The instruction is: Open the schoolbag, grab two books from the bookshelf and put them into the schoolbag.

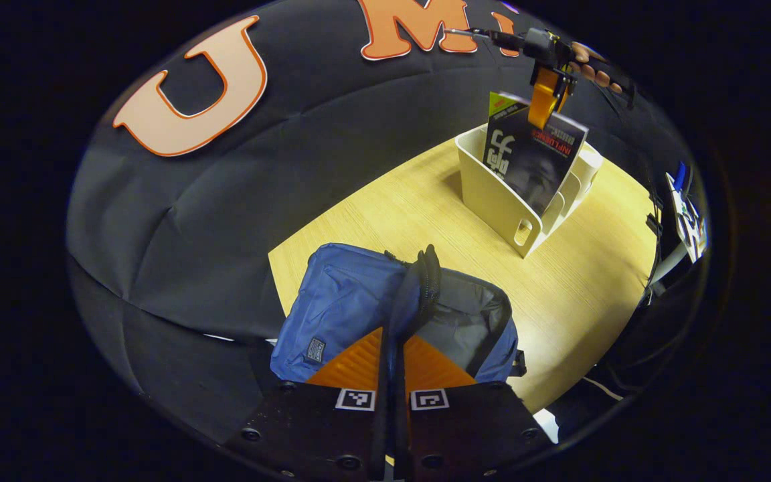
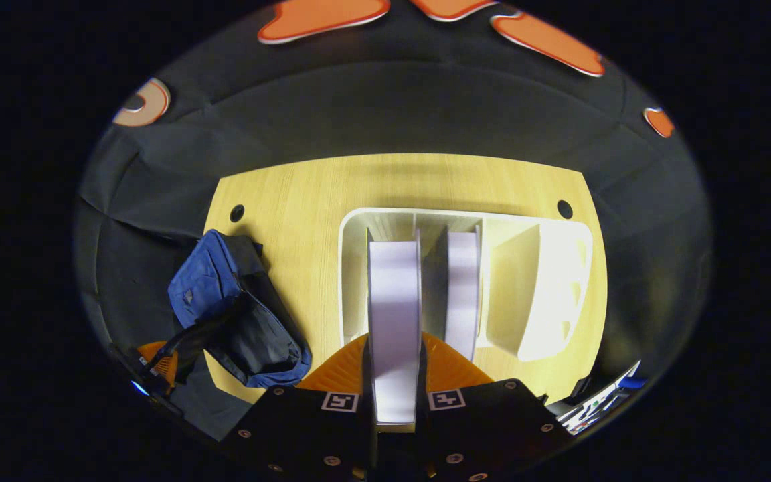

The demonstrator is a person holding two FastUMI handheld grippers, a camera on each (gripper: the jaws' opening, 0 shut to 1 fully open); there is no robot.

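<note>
Left tool [image 1: 393, 335] clamped on schoolbag [image 1: 359, 301] rim; right gripper view: right tool [image 2: 393, 375] clamped on book [image 2: 393, 314] in bookshelf [image 2: 546, 281].

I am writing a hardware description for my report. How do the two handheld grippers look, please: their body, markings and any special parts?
Each gripper, left gripper and right gripper, has a black body with round screws and two square black-and-white markers near the fingers' base. The finger surfaces are ribbed. Seen from afar, the right gripper has a dark handle with a thin rod sticking out.
</note>
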